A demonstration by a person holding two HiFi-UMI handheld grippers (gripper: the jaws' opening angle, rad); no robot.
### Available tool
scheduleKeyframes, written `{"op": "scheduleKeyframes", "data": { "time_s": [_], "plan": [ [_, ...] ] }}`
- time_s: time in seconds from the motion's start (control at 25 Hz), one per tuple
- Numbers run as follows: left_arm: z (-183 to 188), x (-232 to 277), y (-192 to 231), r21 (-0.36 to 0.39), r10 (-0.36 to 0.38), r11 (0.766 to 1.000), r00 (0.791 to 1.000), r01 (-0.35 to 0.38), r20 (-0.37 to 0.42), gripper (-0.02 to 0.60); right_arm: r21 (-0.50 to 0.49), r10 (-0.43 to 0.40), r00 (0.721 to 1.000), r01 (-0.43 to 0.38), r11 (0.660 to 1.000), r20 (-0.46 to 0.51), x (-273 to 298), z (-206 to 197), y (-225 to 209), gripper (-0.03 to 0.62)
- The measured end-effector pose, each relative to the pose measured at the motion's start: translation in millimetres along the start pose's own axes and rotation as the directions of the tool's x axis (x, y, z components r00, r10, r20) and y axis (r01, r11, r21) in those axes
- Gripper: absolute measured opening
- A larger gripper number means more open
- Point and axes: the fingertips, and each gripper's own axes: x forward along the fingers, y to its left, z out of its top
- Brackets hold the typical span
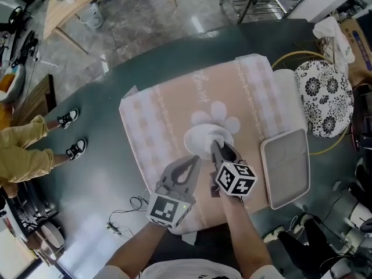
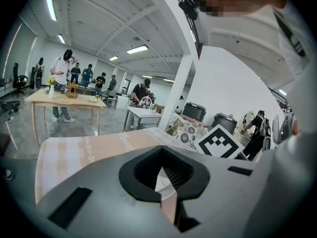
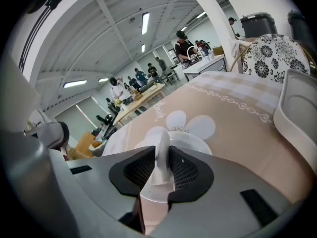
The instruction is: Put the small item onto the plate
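Two tools work over a pink cloth (image 1: 157, 121) on the dark worktop (image 1: 110, 179): the right hand-held gripper (image 1: 218, 150) is clenched on a small white item (image 3: 162, 155), which stands upright between its pads over the white plate (image 1: 196, 137) below its tips, though I cannot tell if the two touch. The left hand-held gripper (image 1: 193, 161), just beside the right one, has its jaws closed together and empty, tips near the plate's rim. A pale tray (image 1: 285, 167) lies to the right hand-held gripper's right, apart from it.
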Motion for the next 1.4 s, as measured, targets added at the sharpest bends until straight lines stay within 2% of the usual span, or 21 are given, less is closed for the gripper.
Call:
{"op": "scheduleKeyframes", "data": {
  "time_s": [0.16, 0.36, 0.72, 0.88, 1.04, 1.4],
  "plan": [
    [1.6, -1.0, 0.7, -0.004, 0.007, 1.0, 1.0, -0.007, -0.001, 0.006, -0.085, -0.037, 0.999, 0.035, 0.996, -0.024, -0.4, -2.9, -2.2, 0.097],
    [8.8, -1.5, -2.9, -0.007, 0.012, 1.0, 1.0, -0.012, 0.002, 0.006, -0.179, -0.079, 0.996, 0.073, 0.981, -0.031, -6.3, 1.9, -4.5, 0.14],
    [20.8, -12.9, -17.3, 0.002, 0.011, 1.0, 1.0, -0.011, -0.022, 0.006, -0.254, -0.116, 0.993, 0.111, 0.961, -0.002, -39.3, 24.6, 0.4, 0.153],
    [35.9, -21.7, -25.5, 0.008, 0.01, 1.0, 1.0, -0.01, -0.023, 0.006, -0.293, -0.063, 0.998, 0.068, 0.954, 0.027, -60.9, 37.3, 28.7, 0.149],
    [49.3, -32.6, -32.8, 0.022, 0.02, 1.0, 0.999, -0.019, -0.03, 0.006, -0.3, 0.025, 0.996, 0.0, 0.954, 0.082, -87.4, 57.5, 65.1, 0.081],
    [93.8, -67.0, -59.2, 0.025, -0.015, 1.0, 1.0, 0.015, 0.009, 0.006, -0.328, 0.167, 0.966, -0.095, 0.94, 0.197, -152.7, 98.6, 134.0, 0.028]
  ]
}}
